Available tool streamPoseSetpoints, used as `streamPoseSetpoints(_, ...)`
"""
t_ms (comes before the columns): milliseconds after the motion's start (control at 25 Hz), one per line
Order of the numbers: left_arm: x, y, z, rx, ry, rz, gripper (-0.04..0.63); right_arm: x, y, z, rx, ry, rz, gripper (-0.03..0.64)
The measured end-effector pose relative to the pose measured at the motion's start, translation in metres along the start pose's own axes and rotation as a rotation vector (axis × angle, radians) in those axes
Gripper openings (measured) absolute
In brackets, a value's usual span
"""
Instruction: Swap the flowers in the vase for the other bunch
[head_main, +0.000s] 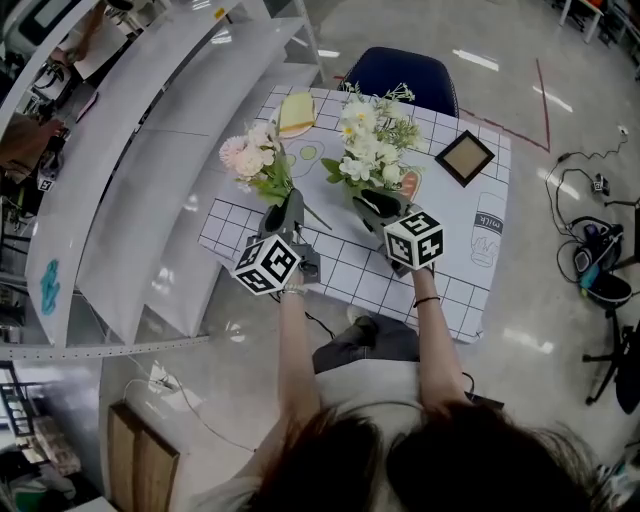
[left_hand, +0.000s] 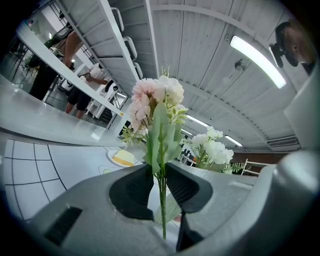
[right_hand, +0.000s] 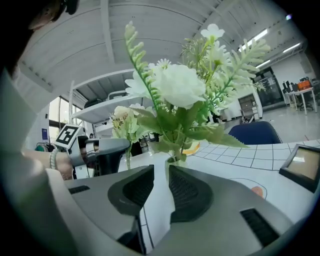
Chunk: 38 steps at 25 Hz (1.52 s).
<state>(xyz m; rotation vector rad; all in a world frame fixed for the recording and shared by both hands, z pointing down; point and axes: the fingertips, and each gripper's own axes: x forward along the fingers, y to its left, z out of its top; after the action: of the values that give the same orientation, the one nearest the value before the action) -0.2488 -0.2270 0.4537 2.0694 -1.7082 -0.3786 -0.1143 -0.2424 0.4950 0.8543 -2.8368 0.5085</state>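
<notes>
My left gripper (head_main: 285, 215) (left_hand: 159, 170) is shut on the thin green stems of a pink bunch (head_main: 255, 160) (left_hand: 155, 100), which it holds upright above the grid-patterned table (head_main: 450, 290). A white bunch (head_main: 372, 148) (right_hand: 175, 85) with fern sprigs stands to its right. Its stems enter a pale vase mouth (right_hand: 172, 161) right at the tips of my right gripper (head_main: 380, 207) (right_hand: 167, 172). The right jaws stand a narrow gap apart, and I see no pad pressing on anything. In the head view the flowers and the gripper hide the vase.
A yellow cake slice on a plate (head_main: 296, 112) lies at the table's back left and a dark picture frame (head_main: 464, 157) at the back right. A blue chair (head_main: 400, 75) stands behind the table. White shelving (head_main: 150, 130) runs along the left.
</notes>
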Motion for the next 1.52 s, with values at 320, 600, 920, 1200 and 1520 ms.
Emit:
streamPoseSetpoints(320,-0.013,-0.012,-0.004,-0.013,-0.02,0.019,0.078,-0.012,0.02,0.007,-0.018,0.005,0.111,0.051)
streamPoseSetpoints(600,-0.023,-0.024,-0.008,-0.01,-0.027,0.022,0.08,-0.022,0.031,0.02,-0.029,-0.02,0.161,0.034)
streamPoseSetpoints(920,-0.032,-0.036,-0.004,0.007,-0.04,0.021,0.08,-0.032,0.039,0.041,-0.034,-0.075,0.188,0.018)
streamPoseSetpoints(1200,-0.037,-0.046,-0.003,0.027,-0.042,0.017,0.078,-0.039,0.047,0.052,-0.066,-0.1,0.204,0.011)
streamPoseSetpoints(1520,-0.044,-0.058,-0.005,0.062,-0.044,0.012,0.08,-0.049,0.055,0.055,-0.107,-0.101,0.226,0.009)
